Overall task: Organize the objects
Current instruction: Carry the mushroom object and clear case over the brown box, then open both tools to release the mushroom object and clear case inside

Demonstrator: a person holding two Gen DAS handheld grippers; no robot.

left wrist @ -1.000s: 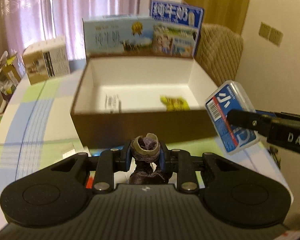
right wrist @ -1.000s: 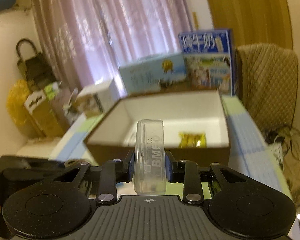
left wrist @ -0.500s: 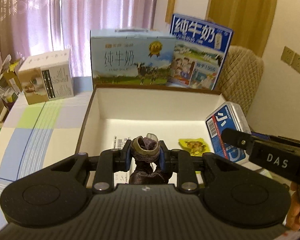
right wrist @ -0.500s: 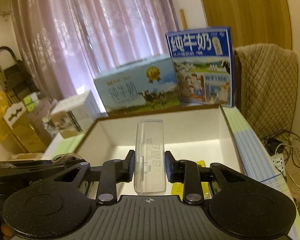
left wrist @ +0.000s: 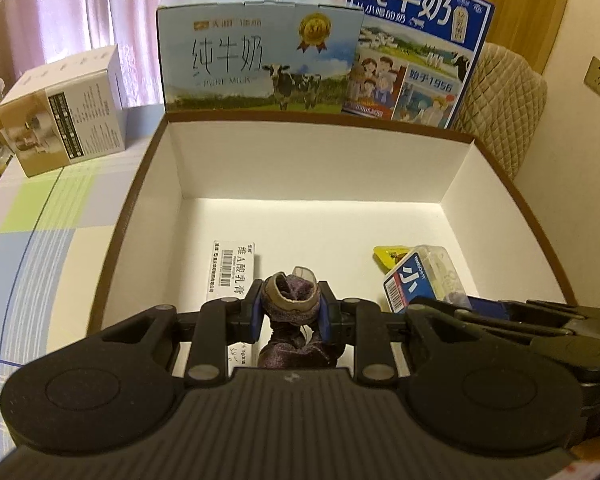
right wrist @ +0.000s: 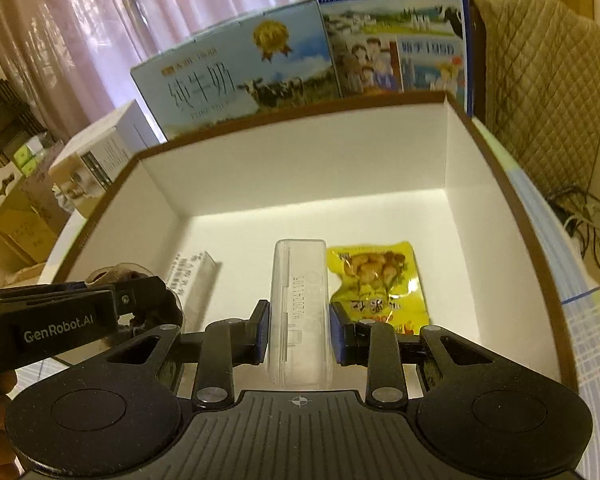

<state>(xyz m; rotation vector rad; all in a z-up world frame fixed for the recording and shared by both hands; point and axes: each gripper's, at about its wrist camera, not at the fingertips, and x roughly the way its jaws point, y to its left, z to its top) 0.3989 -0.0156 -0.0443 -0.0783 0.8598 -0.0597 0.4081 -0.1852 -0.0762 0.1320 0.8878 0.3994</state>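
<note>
The left claw (left wrist: pixel 291 314) grips a purple scrunchie (left wrist: pixel 290 300) over the open white-lined box (left wrist: pixel 308 172). Inside lie a barcoded white carton (left wrist: pixel 231 270) and a yellow packet (left wrist: pixel 390 258); the right claw (left wrist: pixel 452 312) grips a clear case (left wrist: pixel 422 280).

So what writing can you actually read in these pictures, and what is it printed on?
"纯牛奶", "PURE MILK": pale blue milk carton.
"纯牛奶", "1956": dark blue milk carton.
"小": clear plastic case in the right gripper.
"GenRobot.AI": left gripper.
White medicine box, yellow snack packet, side box: too small to read.
</note>
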